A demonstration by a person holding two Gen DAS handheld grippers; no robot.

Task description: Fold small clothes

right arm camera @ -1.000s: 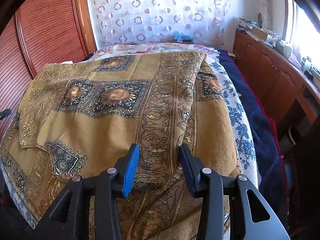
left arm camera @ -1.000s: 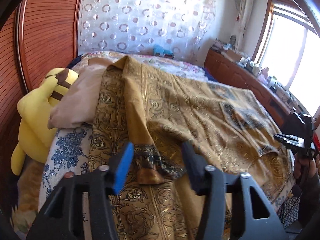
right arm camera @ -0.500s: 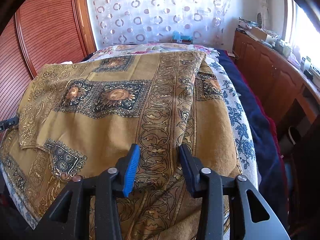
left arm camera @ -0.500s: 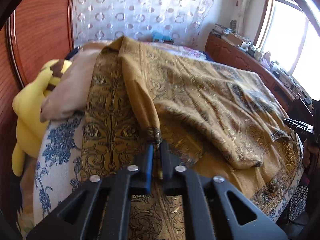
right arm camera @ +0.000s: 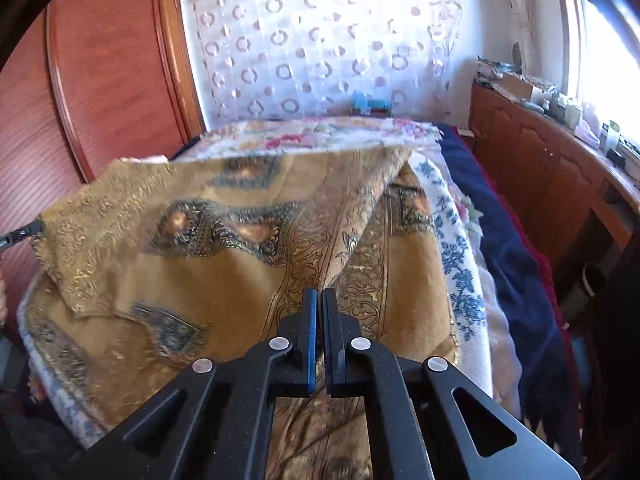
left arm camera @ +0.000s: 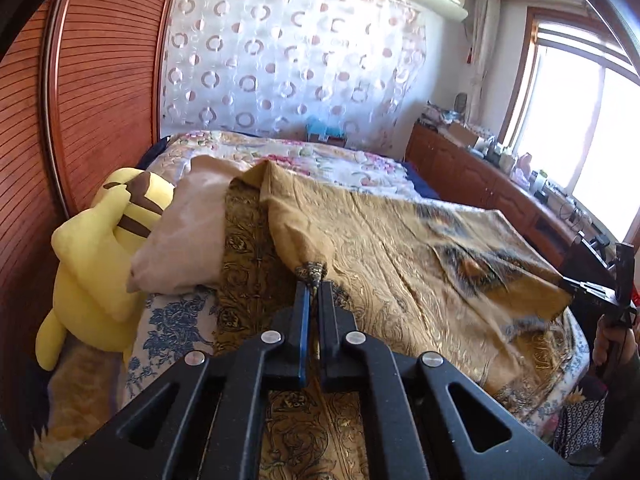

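A mustard-gold patterned cloth (left arm camera: 400, 248) with dark medallions lies spread across the bed. My left gripper (left arm camera: 314, 286) is shut on a corner of the cloth's upper layer, which rises off the bed toward its pads. In the right wrist view the same gold cloth (right arm camera: 200, 248) is lifted in a taut sheet, and my right gripper (right arm camera: 319, 292) is shut on its bordered edge. The right gripper (left arm camera: 600, 292) also shows at the right edge of the left wrist view, holding the far corner. The left gripper's tip (right arm camera: 20, 234) shows at the left edge of the right wrist view.
A yellow plush toy (left arm camera: 100, 256) and a beige pillow (left arm camera: 188, 236) lie at the bed's left side against a red-brown wooden wardrobe (left arm camera: 100, 80). A floral quilt (left arm camera: 320, 160) covers the far bed. Wooden cabinets (right arm camera: 540, 168) with clutter run under the window on the right.
Both grippers closed on the cloth and rose. The upper layer, which lay slack on the bed, is now lifted and pulled taut between them.
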